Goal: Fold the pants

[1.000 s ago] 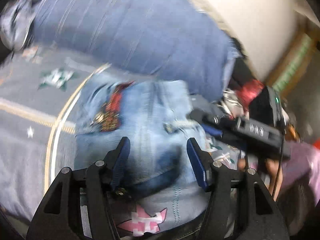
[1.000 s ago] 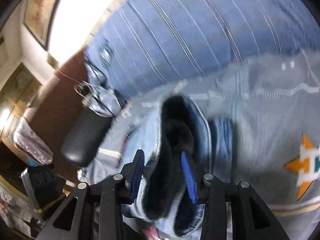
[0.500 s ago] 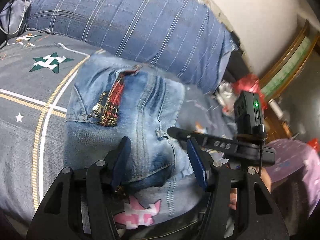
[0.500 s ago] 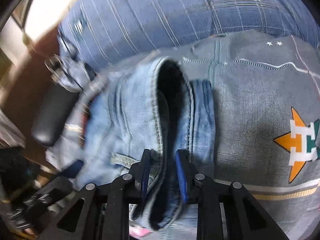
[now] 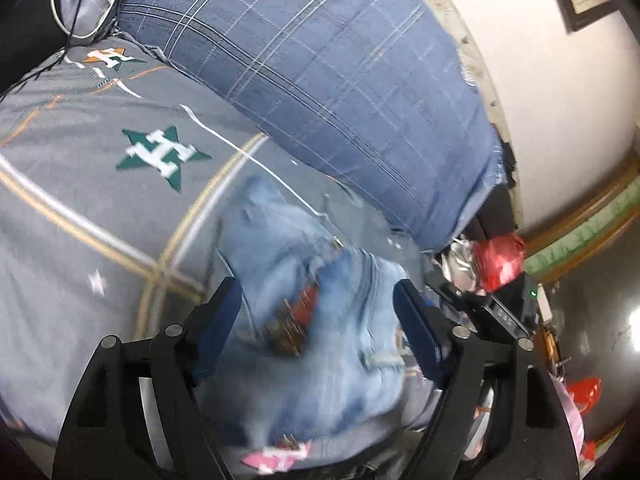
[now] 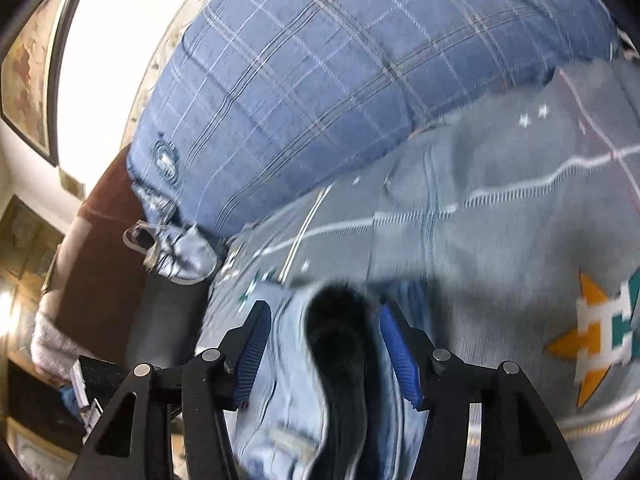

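Pants (image 5: 316, 320) blurred on bedspread (image 5: 80, 200) | left gripper (image 5: 320, 320) spread wide above | right gripper (image 6: 324, 344) parted (straddling waistband)

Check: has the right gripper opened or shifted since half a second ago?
Yes. The right gripper has opened wider around the jeans and pulled back toward the bed's near edge; the plaid pillow sits farther off.
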{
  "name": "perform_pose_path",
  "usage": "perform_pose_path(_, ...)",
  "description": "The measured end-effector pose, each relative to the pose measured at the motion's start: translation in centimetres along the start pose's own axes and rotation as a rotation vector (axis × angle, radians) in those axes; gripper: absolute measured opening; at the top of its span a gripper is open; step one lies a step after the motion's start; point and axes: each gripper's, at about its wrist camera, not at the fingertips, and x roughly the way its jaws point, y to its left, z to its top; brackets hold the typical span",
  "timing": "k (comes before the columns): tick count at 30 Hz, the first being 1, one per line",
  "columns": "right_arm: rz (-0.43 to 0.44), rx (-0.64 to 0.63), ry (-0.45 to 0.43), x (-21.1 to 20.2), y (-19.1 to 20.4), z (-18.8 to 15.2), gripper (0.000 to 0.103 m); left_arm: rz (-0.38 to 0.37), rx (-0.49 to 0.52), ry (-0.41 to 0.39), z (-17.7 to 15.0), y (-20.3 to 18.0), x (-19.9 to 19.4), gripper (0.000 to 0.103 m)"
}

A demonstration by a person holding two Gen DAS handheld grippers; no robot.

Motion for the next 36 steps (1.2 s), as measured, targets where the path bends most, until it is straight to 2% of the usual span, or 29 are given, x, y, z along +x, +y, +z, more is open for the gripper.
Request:
perform_pose_path(2, 0.014, 0.007, 0.004, 1.2, -0.7, -0.5, 0.058, 0.053, 0.048, 0.007, 0.5, 1.0, 1.1, 0.08)
perform_pose_path(3, -0.002, 0.004, 0.048, 2.4, -1.2, -1.1, 0.058, 0.059, 0.047, 0.012, 0.2, 1.9, 1.6, 0.08)
perform_pose_path(4, -0.017, 0.0, 0.086, 3.0, -1.7, -1.3, 0.058, 0.06, -0.019, 0.054, 0.0, 3.4, 2.6, 0.08)
perform_pose_path(5, -0.024, -0.009, 0.138, 3.9, -2.1, -1.8, 0.058, 0.026, -0.075, 0.089, -0.1, 4.2, 3.2, 0.079)
perform_pose_path(6, -0.018, -0.015, 0.158, 4.2, -2.3, -2.0, 0.058, -0.038, -0.105, 0.118, -0.1, 4.7, 3.7, 0.079)
perform_pose_path(7, -0.013, -0.02, 0.16, 4.2, -2.4, -2.0, 0.058, -0.053, -0.104, 0.125, 0.0, 4.7, 3.8, 0.079)
perform_pose_path(10, -0.006, -0.022, 0.168, 4.2, -2.3, -1.5, 0.06, -0.051, -0.107, 0.092, 0.2, 4.8, 3.3, 0.08)
perform_pose_path(16, 0.0, -0.009, 0.196, 4.4, -2.6, -1.5, 0.06, -0.084, -0.161, 0.201, -0.3, 5.4, 4.8, 0.08)
perform_pose_path(19, 0.007, -0.003, 0.221, 4.7, -3.0, -2.0, 0.06, -0.088, -0.183, 0.205, -0.4, 5.6, 4.5, 0.08)
perform_pose_path(26, 0.065, 0.053, 0.218, 4.3, -4.1, -2.4, 0.06, -0.109, -0.201, 0.212, -0.7, 6.0, 4.1, 0.08)
perform_pose_path(31, 0.064, 0.052, 0.208, 3.6, -4.4, -2.4, 0.06, -0.124, -0.217, 0.209, -0.5, 6.2, 4.0, 0.08)
perform_pose_path(34, 0.096, 0.068, 0.238, 4.1, -4.5, -2.5, 0.06, -0.114, -0.223, 0.216, -0.3, 6.4, 4.3, 0.08)
perform_pose_path(36, 0.08, 0.057, 0.248, 4.0, -4.4, -2.7, 0.06, -0.122, -0.241, 0.214, -0.2, 6.4, 4.3, 0.08)
